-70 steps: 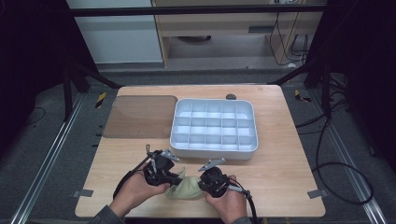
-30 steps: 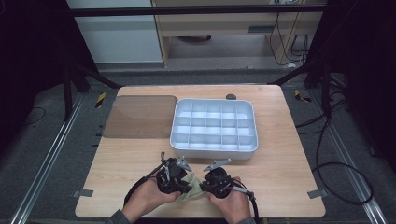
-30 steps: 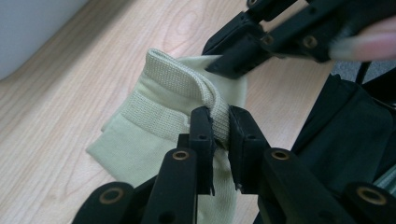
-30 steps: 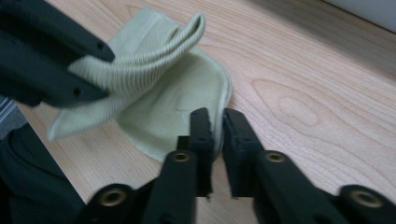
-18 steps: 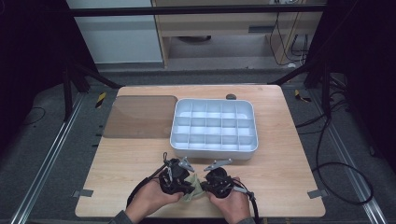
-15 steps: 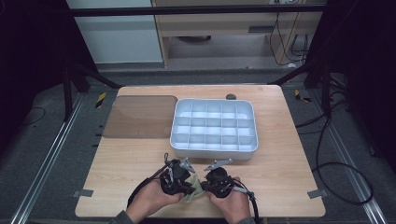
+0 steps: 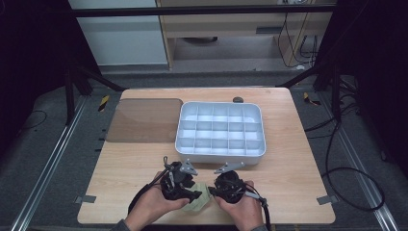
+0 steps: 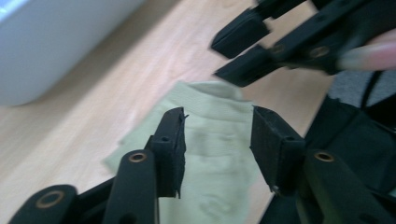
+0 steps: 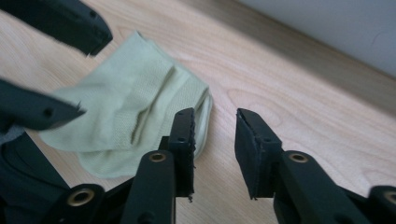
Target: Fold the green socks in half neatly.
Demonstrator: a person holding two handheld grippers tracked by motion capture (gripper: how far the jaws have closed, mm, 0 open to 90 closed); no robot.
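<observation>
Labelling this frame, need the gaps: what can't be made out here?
- Green cloth, high view: mostly covered by the left gripper and right gripper; shape unclear.
- Cloth, left gripper view: lower part cut off by the bottom edge.
- Small dark object behind the white tray: too small to identify.

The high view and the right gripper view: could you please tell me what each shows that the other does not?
High view alone: the brown rectangular mat, the compartments of the white plastic divided tray, and both hands. Right gripper view alone: the ribbed knit of the pale green fabric sock, and the gap between the right hand-held gripper's open jaws. Both share the sock, the light wooden table and both hand-held grippers.
</observation>
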